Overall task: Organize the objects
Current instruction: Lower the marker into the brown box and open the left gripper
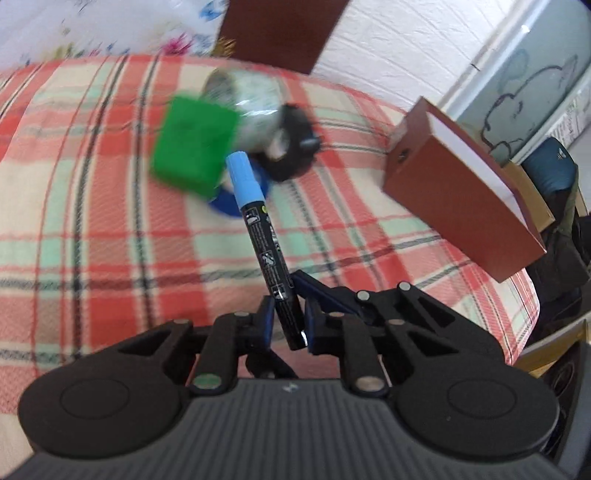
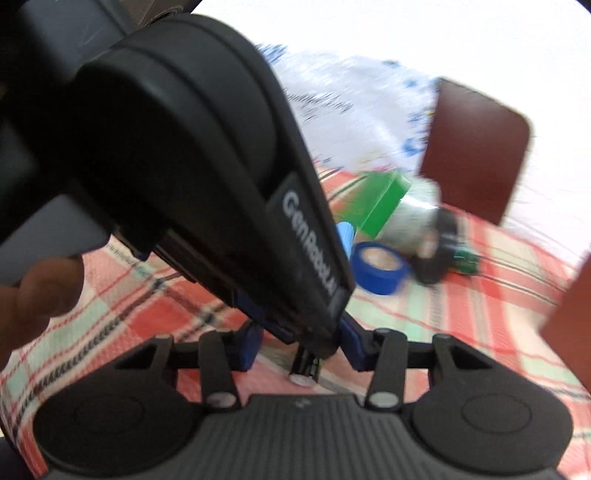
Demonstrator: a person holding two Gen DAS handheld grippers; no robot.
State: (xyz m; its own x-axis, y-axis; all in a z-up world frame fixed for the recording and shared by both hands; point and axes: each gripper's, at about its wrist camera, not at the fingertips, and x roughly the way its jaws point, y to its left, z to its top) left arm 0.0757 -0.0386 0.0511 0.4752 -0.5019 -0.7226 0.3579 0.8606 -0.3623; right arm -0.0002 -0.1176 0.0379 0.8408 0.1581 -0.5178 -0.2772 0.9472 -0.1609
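Note:
My left gripper (image 1: 290, 317) is shut on a black marker with a light-blue cap (image 1: 258, 229), which points up and away over the plaid cloth. Behind it lie a green block (image 1: 194, 147), a clear jar on its side with a black lid (image 1: 258, 110) and a blue tape roll (image 1: 225, 203). In the right wrist view my right gripper (image 2: 301, 347) is open; the left gripper's body (image 2: 207, 177) fills the view in front of it and the marker's butt end (image 2: 304, 369) sits between the open fingers. The blue tape roll (image 2: 380, 267), green block (image 2: 384, 206) and jar (image 2: 421, 225) lie beyond.
A brown open box (image 1: 465, 199) stands at the cloth's right edge. A brown chair back (image 1: 284, 29) rises behind the table and shows in the right wrist view (image 2: 476, 147). A person's thumb (image 2: 40, 291) is at the left. A plaid cloth (image 1: 110, 240) covers the surface.

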